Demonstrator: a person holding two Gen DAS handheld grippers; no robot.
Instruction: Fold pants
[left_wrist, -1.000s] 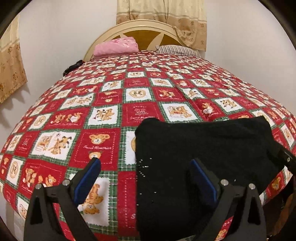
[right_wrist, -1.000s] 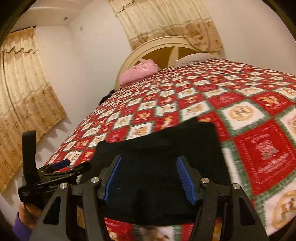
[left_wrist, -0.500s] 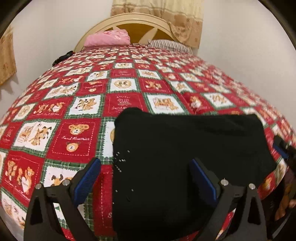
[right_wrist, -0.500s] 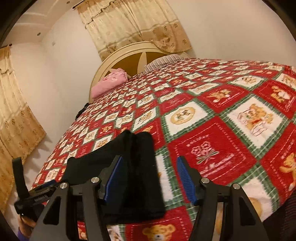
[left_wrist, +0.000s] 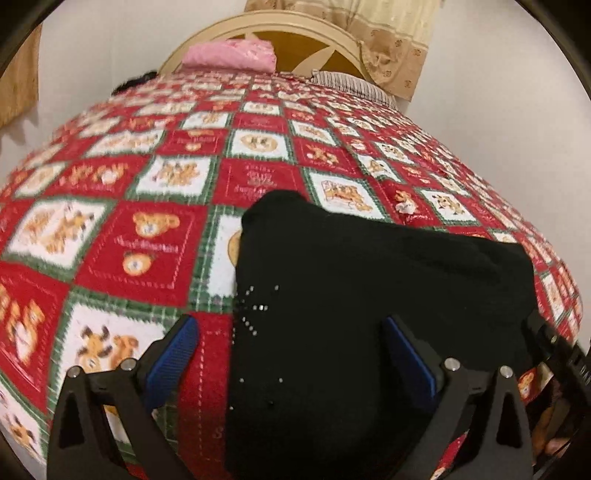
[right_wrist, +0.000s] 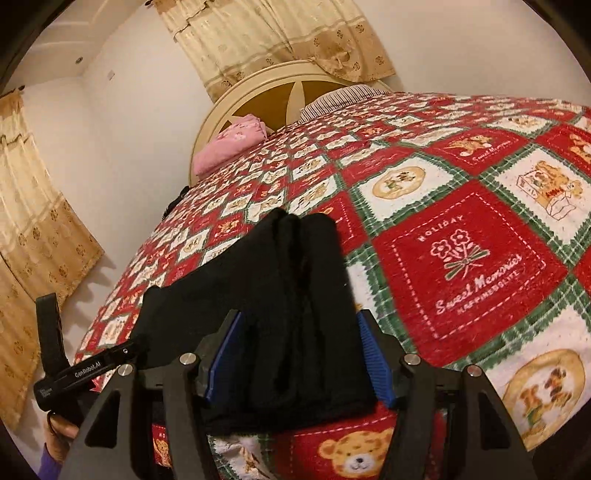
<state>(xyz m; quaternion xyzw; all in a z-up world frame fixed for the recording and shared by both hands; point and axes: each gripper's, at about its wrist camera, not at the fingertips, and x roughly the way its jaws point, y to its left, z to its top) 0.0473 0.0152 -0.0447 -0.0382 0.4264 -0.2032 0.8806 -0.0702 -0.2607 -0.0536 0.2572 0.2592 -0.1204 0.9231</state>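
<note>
White walls and two tan curtains (right_wrist: 280, 44) frame one bed (left_wrist: 258, 155) under a red, white and green teddy-bear quilt, with a cream arched headboard (right_wrist: 258, 92). At its head lie one pink folded cloth (left_wrist: 231, 55) and one striped pillow (left_wrist: 351, 83).

One pair of black pants (left_wrist: 369, 295) lies folded on the quilt near the foot edge of the bed. From the left wrist it reads as a broad dark slab with a scatter of tiny shiny studs; from the right wrist its stacked layers show edge-on.

Left gripper (left_wrist: 291, 354): jaws wide apart, one blue pad over the quilt, the other over the pants, nothing clamped. Right gripper (right_wrist: 297, 354): jaws apart, straddling the pants' end; I cannot tell whether the pads touch the cloth.

Only the right wrist view shows a hand (right_wrist: 61, 432) in a purple sleeve holding the left gripper's handle.
</note>
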